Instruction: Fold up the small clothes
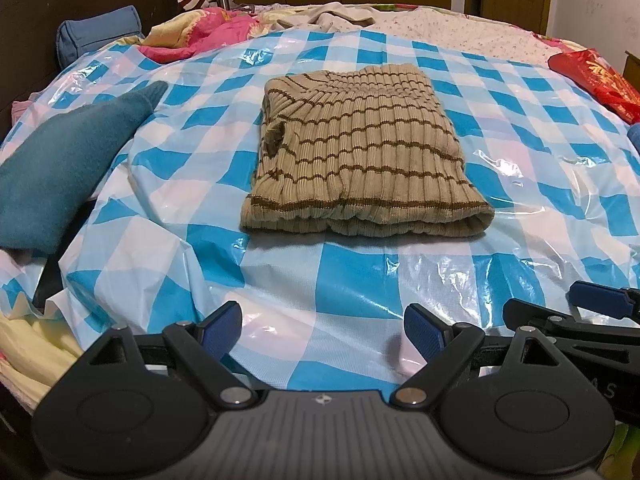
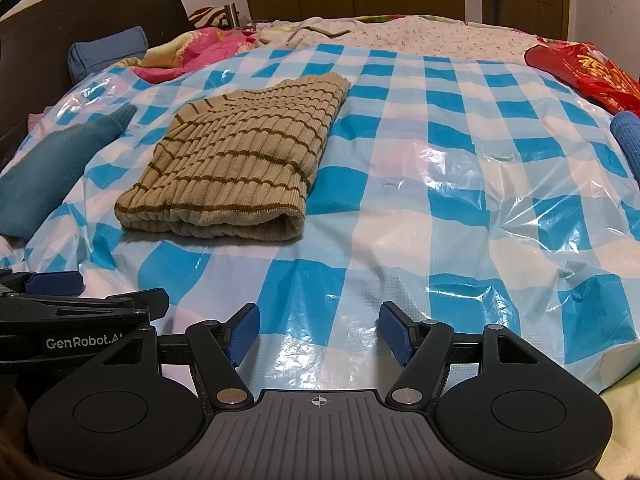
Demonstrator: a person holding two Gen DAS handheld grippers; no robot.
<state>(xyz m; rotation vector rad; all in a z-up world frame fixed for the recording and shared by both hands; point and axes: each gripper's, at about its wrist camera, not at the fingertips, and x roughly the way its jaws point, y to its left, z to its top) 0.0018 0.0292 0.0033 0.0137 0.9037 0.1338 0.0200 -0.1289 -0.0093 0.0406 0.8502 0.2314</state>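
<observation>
A beige ribbed sweater with brown stripes (image 1: 360, 152) lies folded into a neat rectangle on the blue-and-white checked plastic sheet (image 1: 280, 280). The right wrist view shows the same sweater (image 2: 236, 168) to the left of centre. My left gripper (image 1: 323, 334) hovers open over the sheet, well short of the sweater's near fold, with nothing between its blue pads. My right gripper (image 2: 319, 334) is also open and empty, level with the left one and to its right. Each gripper shows at the edge of the other's view.
A teal garment (image 1: 60, 168) lies at the left of the sheet. A blue knitted item (image 2: 628, 140) and a red bag (image 2: 588, 72) sit at the right edge. Pink bedding (image 1: 208, 32), a blue cushion (image 1: 96, 32) and a dark headboard stand behind.
</observation>
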